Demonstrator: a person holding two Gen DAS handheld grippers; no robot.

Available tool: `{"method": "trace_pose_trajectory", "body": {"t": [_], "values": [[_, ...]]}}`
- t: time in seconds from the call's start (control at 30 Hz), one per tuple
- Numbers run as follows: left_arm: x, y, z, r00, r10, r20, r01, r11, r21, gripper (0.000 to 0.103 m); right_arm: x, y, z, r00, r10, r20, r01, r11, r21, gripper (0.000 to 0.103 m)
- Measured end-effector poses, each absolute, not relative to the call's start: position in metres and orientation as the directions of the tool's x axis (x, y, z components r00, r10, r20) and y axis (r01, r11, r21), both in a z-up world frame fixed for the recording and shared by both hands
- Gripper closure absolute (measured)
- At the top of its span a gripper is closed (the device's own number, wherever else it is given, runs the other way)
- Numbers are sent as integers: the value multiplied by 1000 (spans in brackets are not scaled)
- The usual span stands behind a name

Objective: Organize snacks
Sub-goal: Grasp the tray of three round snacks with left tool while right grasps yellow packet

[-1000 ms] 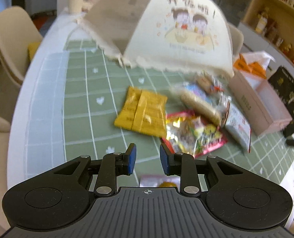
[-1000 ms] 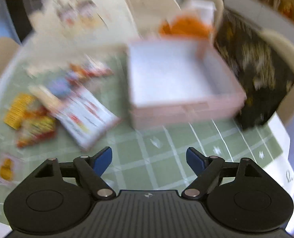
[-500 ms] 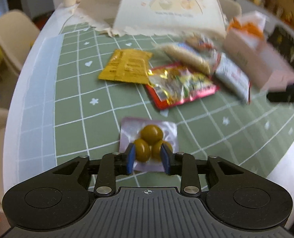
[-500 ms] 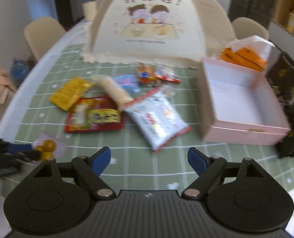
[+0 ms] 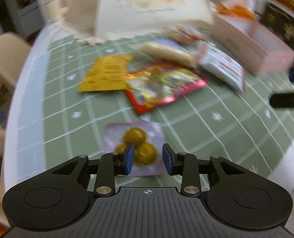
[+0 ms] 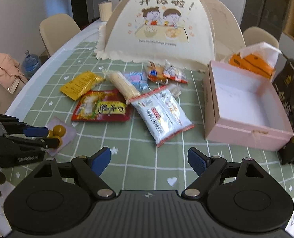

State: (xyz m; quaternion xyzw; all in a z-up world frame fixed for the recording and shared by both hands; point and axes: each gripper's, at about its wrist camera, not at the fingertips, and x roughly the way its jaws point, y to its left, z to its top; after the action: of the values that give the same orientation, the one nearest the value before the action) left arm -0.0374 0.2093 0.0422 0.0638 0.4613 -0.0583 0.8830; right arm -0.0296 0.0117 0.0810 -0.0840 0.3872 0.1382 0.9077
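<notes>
Several snack packs lie on the green checked tablecloth: a yellow pack [image 6: 81, 84], a red pack [image 6: 101, 109], a white-blue pack [image 6: 162, 113], a long beige pack [image 6: 123, 85] and small packs [image 6: 166, 72] near the food cover. A clear pouch of brown balls [image 5: 140, 144] lies nearest; it also shows in the right wrist view [image 6: 59, 130]. My left gripper [image 5: 148, 159] is open, its fingers on either side of the pouch's balls. My right gripper [image 6: 148, 160] is wide open and empty above the cloth. An open pink box [image 6: 244, 107] stands at the right, empty.
A large mesh food cover [image 6: 162, 27] stands at the back. An orange tissue pack [image 6: 252, 59] and a black bag [image 6: 293, 103] sit by the box. Chairs [image 6: 55, 29] ring the table. The table's edge runs close on the left.
My left gripper came down towards the brown-ball pouch and its jaws have opened a little wider around it. My right gripper swung left from the pink box and drew back.
</notes>
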Motion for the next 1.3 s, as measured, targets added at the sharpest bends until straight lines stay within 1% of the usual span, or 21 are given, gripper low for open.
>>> {"method": "trace_pose_trajectory", "body": {"t": [0.03, 0.07, 0.1, 0.13, 0.17, 0.23, 0.3, 0.37, 0.47, 0.6, 0.77, 0.87, 1.0, 1.07, 1.1, 1.13, 1.17, 1.23, 1.3], "values": [[-39, 205, 41, 580, -47, -813, 184, 980, 75, 49, -31, 9, 80, 662, 186, -726, -315, 948, -44, 18], [-40, 202, 40, 577, -60, -815, 203, 977, 72, 44, -32, 8, 79, 662, 185, -726, -314, 948, -45, 18], [-41, 202, 40, 579, -63, -813, 202, 977, 68, 43, -32, 6, 77, 660, 184, -728, -313, 949, -44, 18], [-42, 204, 42, 583, -74, -809, 189, 981, 46, 46, -33, 4, 76, 659, 183, -729, -313, 949, -45, 18], [-44, 208, 46, 599, -81, -797, 164, 986, 24, 47, -34, 4, 76, 661, 180, -728, -311, 949, -48, 18], [-46, 213, 52, 629, -43, -776, 117, 992, 40, 48, -36, 1, 76, 671, 174, -721, -305, 951, -55, 18], [-41, 219, 50, 614, 1, -789, 78, 995, 62, 49, -38, -1, 75, 670, 174, -721, -301, 952, -49, 18], [-36, 223, 45, 583, 13, -813, 67, 996, 64, 46, -40, -3, 74, 663, 177, -727, -302, 952, -43, 18], [-33, 226, 37, 567, -4, -824, 73, 996, 45, 42, -44, -4, 74, 666, 168, -726, -302, 952, -57, 18], [-32, 239, 35, 589, -66, -806, 46, 998, -48, 41, -48, -5, 72, 671, 147, -727, -292, 953, -77, 18], [-35, 243, 34, 592, -97, -800, 70, 995, -69, 42, -47, -4, 75, 677, 147, -721, -299, 950, -86, 18], [-36, 246, 37, 600, -107, -793, 60, 994, -89, 46, -33, 7, 90, 677, 183, -713, -335, 939, -77, 18], [-58, 259, 49, 662, -66, -747, -1, 996, -89, 47, 6, 41, 121, 647, 290, -705, -405, 914, 4, 18], [-75, 271, 58, 688, -76, -722, -31, 990, -134, 51, 34, 68, 127, 598, 340, -726, -418, 905, 80, 18], [-82, 277, 62, 698, -90, -710, -38, 986, -162, 99, 51, 84, 128, 564, 369, -739, -414, 901, 134, 18], [-89, 284, 66, 705, -87, -704, -61, 981, -182, 92, 66, 100, 126, 528, 394, -752, -403, 896, 186, 18], [-96, 290, 70, 716, -78, -694, -83, 977, -195, 93, 85, 119, 123, 485, 417, -769, -382, 892, 243, 18], [-106, 297, 75, 741, -72, -668, -103, 970, -219, 94, 115, 152, 112, 424, 430, -797, -330, 893, 306, 18], [-110, 303, 76, 758, -59, -650, -119, 967, -227, 94, 144, 190, 97, 388, 396, -832, -283, 911, 301, 18]]}}
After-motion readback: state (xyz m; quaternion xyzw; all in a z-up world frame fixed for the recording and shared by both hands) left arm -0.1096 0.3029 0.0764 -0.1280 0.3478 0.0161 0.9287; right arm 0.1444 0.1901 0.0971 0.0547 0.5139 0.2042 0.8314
